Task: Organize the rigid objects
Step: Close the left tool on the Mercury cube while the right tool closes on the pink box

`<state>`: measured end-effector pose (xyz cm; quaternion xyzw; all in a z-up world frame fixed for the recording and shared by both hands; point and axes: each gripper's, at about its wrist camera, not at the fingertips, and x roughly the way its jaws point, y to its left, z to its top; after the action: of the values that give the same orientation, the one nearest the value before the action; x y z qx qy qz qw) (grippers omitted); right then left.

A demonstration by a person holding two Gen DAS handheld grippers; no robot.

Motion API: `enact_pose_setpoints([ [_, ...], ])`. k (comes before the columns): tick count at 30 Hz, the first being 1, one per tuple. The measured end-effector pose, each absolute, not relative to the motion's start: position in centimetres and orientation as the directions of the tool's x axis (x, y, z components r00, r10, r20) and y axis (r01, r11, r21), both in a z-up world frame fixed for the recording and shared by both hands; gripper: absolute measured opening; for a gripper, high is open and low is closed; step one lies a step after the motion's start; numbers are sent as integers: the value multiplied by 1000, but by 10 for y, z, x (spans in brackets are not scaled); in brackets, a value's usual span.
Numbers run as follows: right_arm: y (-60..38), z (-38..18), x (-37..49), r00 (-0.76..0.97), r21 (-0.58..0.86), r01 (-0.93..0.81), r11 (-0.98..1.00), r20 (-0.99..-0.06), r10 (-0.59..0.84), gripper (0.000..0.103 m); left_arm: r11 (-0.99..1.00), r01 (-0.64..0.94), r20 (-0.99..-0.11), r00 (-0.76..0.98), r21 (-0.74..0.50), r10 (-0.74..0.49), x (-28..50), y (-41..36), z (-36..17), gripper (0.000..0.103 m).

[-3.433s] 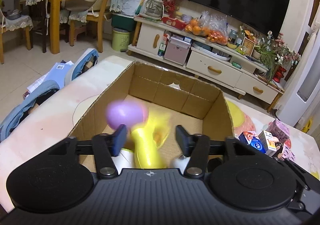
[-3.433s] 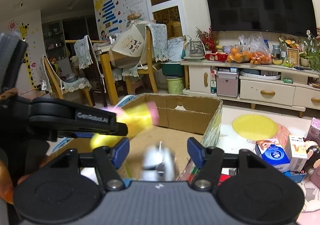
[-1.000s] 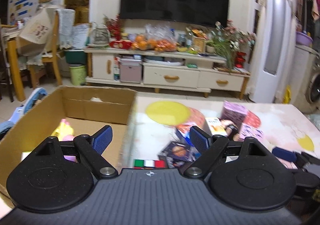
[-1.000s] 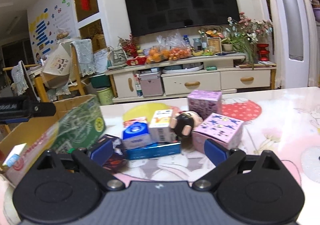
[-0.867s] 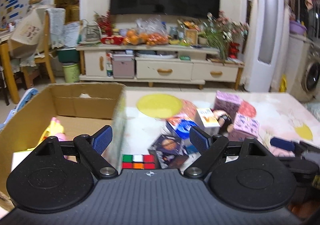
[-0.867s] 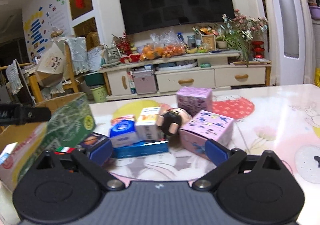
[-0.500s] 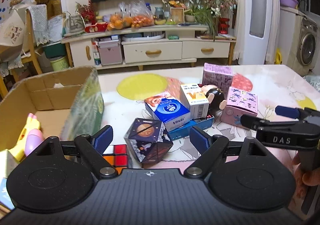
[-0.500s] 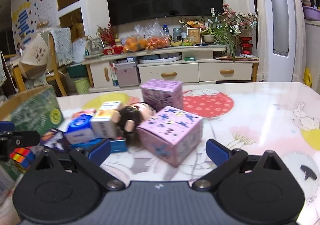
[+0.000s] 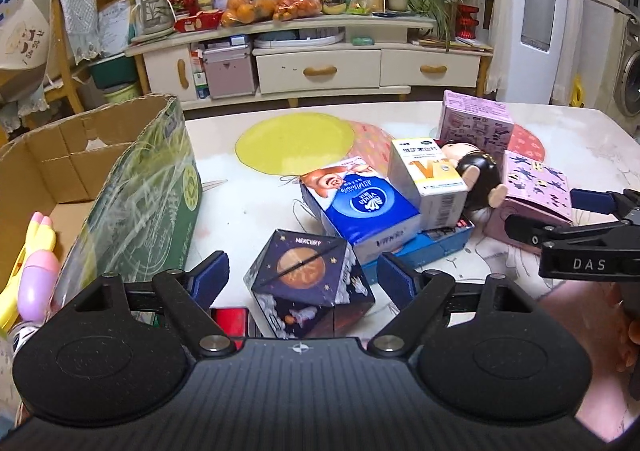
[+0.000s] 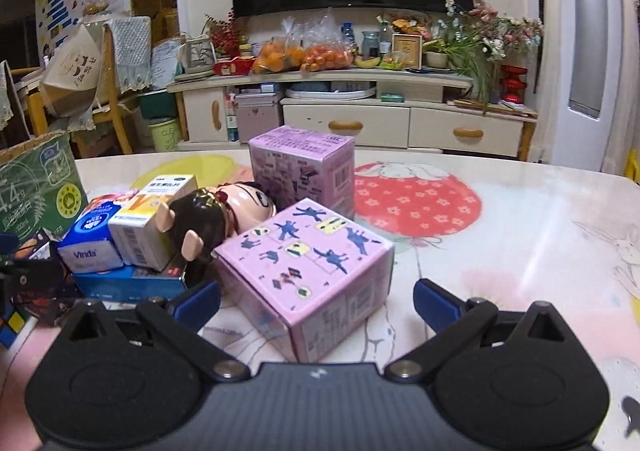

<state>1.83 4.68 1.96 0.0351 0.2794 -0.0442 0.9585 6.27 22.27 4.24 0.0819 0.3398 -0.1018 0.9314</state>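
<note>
My left gripper (image 9: 303, 277) stands open, its fingers either side of a dark Mercury cube (image 9: 308, 275) on the table. A red-faced puzzle cube (image 9: 228, 321) lies just left of it. My right gripper (image 10: 316, 303) is open too, its fingers flanking a pink printed box (image 10: 308, 263). Behind that box sit a dark-haired doll (image 10: 216, 219), a white and yellow medicine box (image 10: 152, 219), a blue Vinda pack (image 10: 92, 239) and a taller pink box (image 10: 304, 167). In the left wrist view the right gripper (image 9: 560, 217) reaches the pink box (image 9: 536, 187).
An open cardboard box (image 9: 80, 171) with a green printed side stands at the table's left, holding a yellow and pink toy (image 9: 32, 263). A flat blue box (image 10: 128, 283) lies under the pile. Bare tabletop (image 10: 520, 231) stretches right of the boxes. A TV cabinet (image 10: 360, 123) stands beyond the table.
Both grippers left the cardboard box, swung right and came down to the pile. The left now brackets the Mercury cube and the right brackets the pink box. The yellow toy stays in the box.
</note>
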Motion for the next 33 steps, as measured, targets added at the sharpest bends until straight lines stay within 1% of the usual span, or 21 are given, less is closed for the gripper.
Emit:
enact_pose_setpoints([
  [3, 46, 18, 21, 837, 40, 100, 994, -543, -62, 102, 966, 247, -661, 739, 83, -132, 70, 224, 40, 96],
  [6, 42, 17, 24, 838, 40, 93, 995, -542, -56, 102, 964, 257, -681, 718, 63, -146, 76, 224, 35, 94],
  [10, 41, 18, 26, 835, 50, 93, 994, -547, -51, 102, 961, 266, -680, 718, 73, -147, 75, 220, 34, 95],
  [14, 42, 18, 27, 832, 55, 89, 995, -553, -44, 102, 964, 258, -681, 718, 64, -146, 74, 221, 35, 94],
  [15, 42, 19, 26, 834, 53, 88, 995, -550, -45, 100, 964, 257, -679, 720, 69, -144, 73, 220, 36, 94],
  [17, 42, 19, 27, 834, 55, 81, 995, -551, -38, 92, 964, 255, -675, 724, 71, -141, 71, 221, 35, 92],
  [19, 43, 19, 28, 833, 50, 84, 995, -551, -42, 91, 966, 250, -674, 725, 66, -142, 71, 220, 35, 91],
  [20, 43, 19, 28, 835, 51, 86, 995, -549, -44, 91, 968, 243, -674, 726, 62, -139, 71, 220, 36, 88],
  [29, 45, 19, 23, 840, 43, 116, 992, -537, -75, 85, 980, 189, -662, 744, 69, -96, 69, 213, 35, 87],
  [33, 52, 19, 16, 841, 14, 108, 994, -535, -84, 83, 983, 170, -659, 747, 67, -84, 64, 214, 35, 87],
])
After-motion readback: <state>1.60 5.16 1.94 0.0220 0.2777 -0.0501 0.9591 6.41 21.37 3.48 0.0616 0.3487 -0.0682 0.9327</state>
